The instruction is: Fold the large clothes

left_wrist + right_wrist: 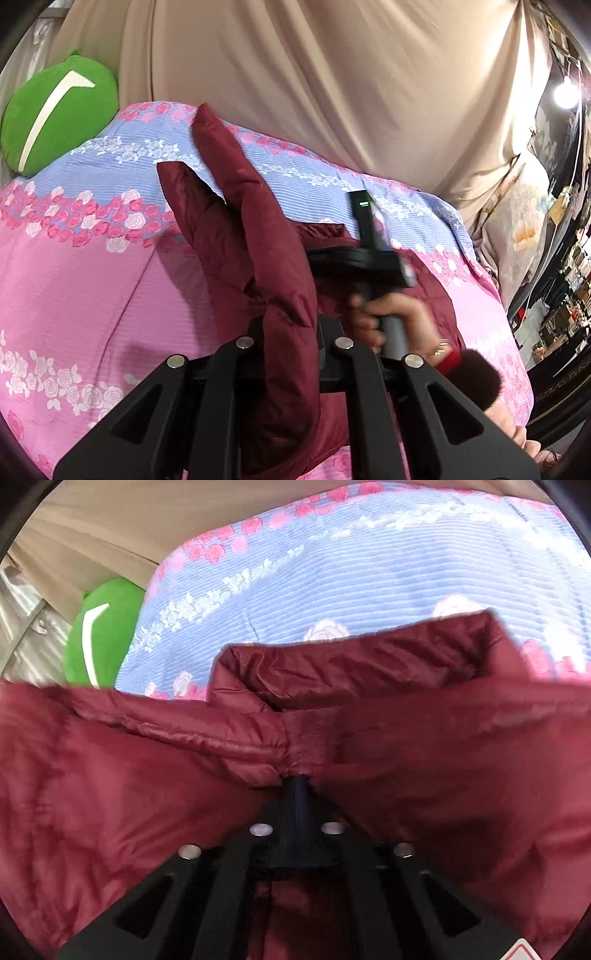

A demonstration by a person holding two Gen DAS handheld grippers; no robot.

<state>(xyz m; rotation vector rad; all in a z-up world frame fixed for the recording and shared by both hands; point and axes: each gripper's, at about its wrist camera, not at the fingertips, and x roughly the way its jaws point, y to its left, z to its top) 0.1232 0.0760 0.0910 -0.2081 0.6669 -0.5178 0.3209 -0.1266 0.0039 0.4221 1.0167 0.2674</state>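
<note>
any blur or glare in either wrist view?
Left wrist view: right gripper and hand motion-blurred, lamp blows out at right edge, fisheye bends the bedspread. Right wrist view: maroon jacket smeared near the lens, no glare.

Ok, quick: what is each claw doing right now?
Left claw: shut on the maroon jacket.
Right claw: shut on the maroon jacket, pinching a fold.

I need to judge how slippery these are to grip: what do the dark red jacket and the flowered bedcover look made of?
Dark red jacket: looks like thin synthetic shell, probably nylon or polyester, padded; slight sheen, fine crinkles, puffy stitched sections. Flowered bedcover: seems a matte woven or ribbed cotton-type cloth; fine printed stripes, no shine. The exact fibres cannot be told.
</note>
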